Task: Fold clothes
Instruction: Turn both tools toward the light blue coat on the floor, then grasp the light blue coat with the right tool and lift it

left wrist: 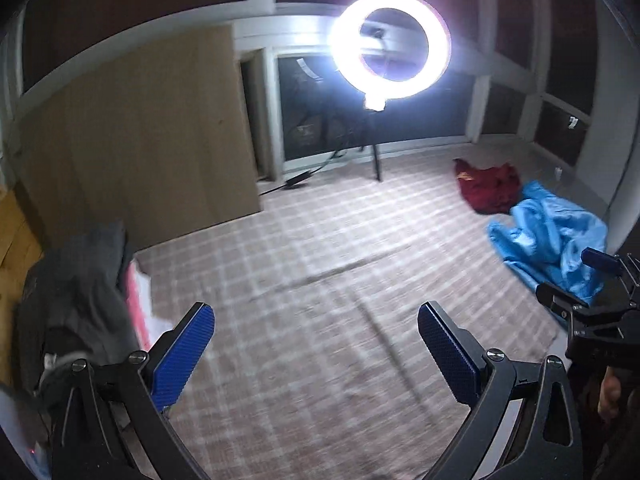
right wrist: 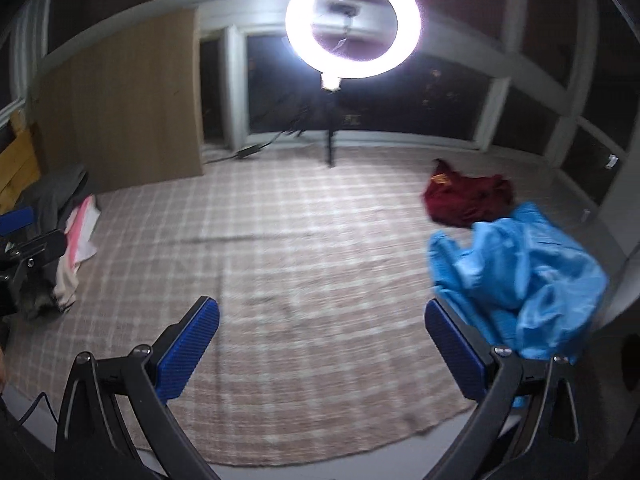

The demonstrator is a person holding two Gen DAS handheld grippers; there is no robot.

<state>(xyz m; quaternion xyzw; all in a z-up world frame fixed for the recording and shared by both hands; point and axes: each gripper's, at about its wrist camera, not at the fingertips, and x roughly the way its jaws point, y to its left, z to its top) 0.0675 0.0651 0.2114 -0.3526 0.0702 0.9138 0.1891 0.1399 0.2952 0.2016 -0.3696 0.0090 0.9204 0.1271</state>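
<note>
Left wrist view: the left gripper (left wrist: 316,332) is held above a plaid rug (left wrist: 304,272), its blue-padded fingers (left wrist: 182,354) spread wide with nothing between them. A crumpled light blue garment (left wrist: 552,240) is seen on the rug to the right, with a dark red garment (left wrist: 488,188) just behind it, the two touching or nearly so. At far left a grey garment (left wrist: 76,280) is heaped beside a pink and white cloth (left wrist: 140,304). Part of the right gripper is visible at the right edge, in front of the blue garment.

Right wrist view: the right gripper (right wrist: 322,336) is likewise held over the rug, jaws wide apart and empty. The light blue garment (right wrist: 520,276) lies close by its right finger; contact cannot be told. The dark red garment (right wrist: 468,196) is seen beyond it. The grey heap (right wrist: 52,196) and the pink and white cloth (right wrist: 80,240) are at left, well apart from the blue and red pair.

A lit ring light (right wrist: 352,24) on a stand is placed at the far edge of the rug, before dark windows. A wooden panel (right wrist: 120,100) stands at left. Both views are somewhat blurred.
</note>
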